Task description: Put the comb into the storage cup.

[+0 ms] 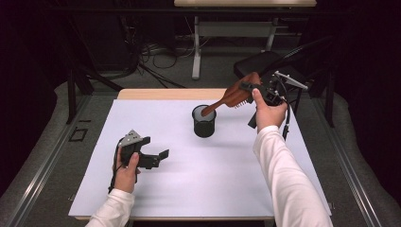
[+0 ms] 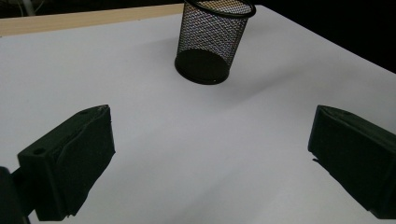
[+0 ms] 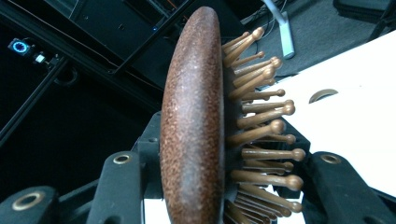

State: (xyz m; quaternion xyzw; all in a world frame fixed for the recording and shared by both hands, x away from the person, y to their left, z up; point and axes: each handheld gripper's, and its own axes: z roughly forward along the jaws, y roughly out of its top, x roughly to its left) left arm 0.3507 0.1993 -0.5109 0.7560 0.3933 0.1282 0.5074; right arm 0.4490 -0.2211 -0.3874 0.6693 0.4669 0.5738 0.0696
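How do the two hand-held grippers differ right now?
The right hand-held gripper is shut on the wooden hairbrush, raised, with the brush handle tipped into the mesh pen cup. The left hand-held gripper is open and holds nothing, low over the white table. Both are black, two-jawed, each in one hand.

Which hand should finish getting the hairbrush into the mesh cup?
Right. The right tongs are already shut on the brush head of the hairbrush, whose handle tip is at the mouth of the mesh cup. The left tongs are open and hold nothing, low over the table, apart from the cup.
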